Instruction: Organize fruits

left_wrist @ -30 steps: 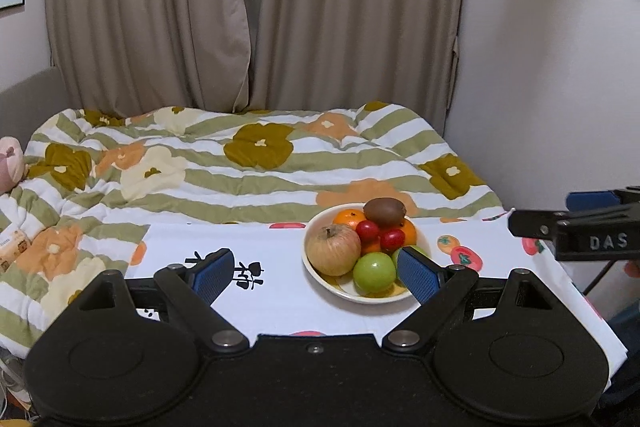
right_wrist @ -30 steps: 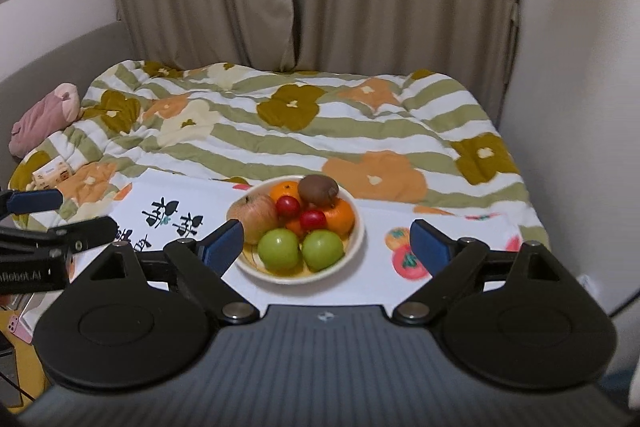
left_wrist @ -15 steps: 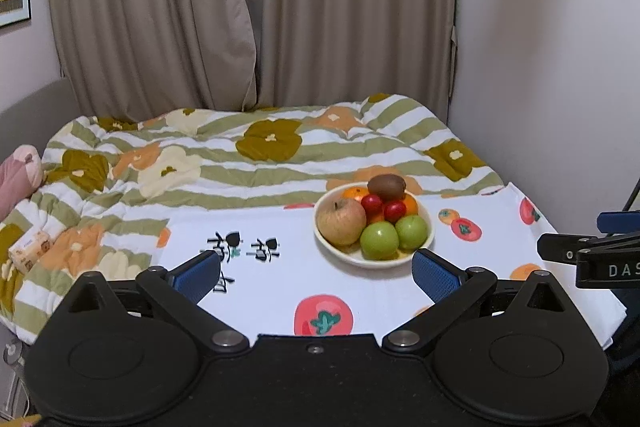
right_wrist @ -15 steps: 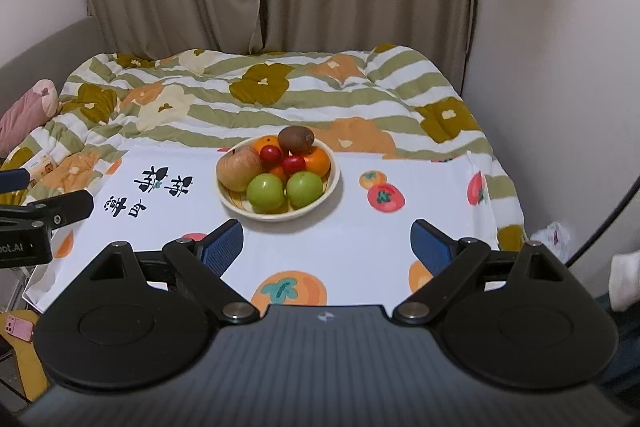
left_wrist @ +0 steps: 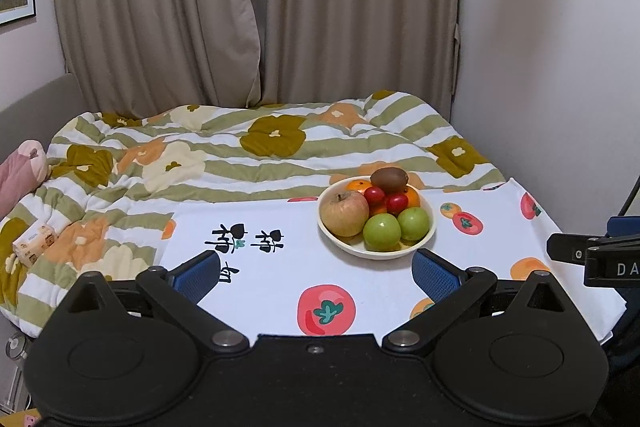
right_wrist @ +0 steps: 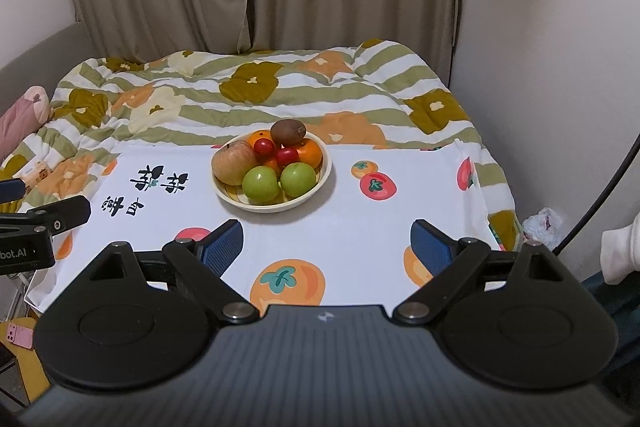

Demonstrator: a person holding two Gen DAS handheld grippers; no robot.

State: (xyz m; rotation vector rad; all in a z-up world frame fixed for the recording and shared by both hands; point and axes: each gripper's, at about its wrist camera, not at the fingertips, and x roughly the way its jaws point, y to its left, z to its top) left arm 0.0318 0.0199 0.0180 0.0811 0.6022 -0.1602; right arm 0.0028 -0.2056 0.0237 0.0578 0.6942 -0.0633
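Note:
A cream bowl [left_wrist: 429,233] [right_wrist: 326,173] stands on a white fruit-print cloth [left_wrist: 280,267] [right_wrist: 360,227]. It holds a tan apple [left_wrist: 345,213] [right_wrist: 233,163], two green apples [left_wrist: 382,231] [right_wrist: 261,183], two small red fruits [left_wrist: 374,195], oranges [right_wrist: 310,153] and a brown kiwi [left_wrist: 389,178] [right_wrist: 288,133] on top. My left gripper [left_wrist: 316,277] is open and empty, short of the bowl. My right gripper [right_wrist: 327,247] is open and empty, also short of the bowl. Each gripper shows at the edge of the other's view.
The cloth covers a table in front of a bed with a striped flower quilt [left_wrist: 240,155]. Curtains [left_wrist: 260,7] hang behind it, a wall stands at the right. A tissue pack [left_wrist: 34,242] and a pink plush [left_wrist: 24,163] lie at the left.
Both grippers have pulled back and risen away from the bowl, so more of the cloth shows in front of it. Both stayed open and empty.

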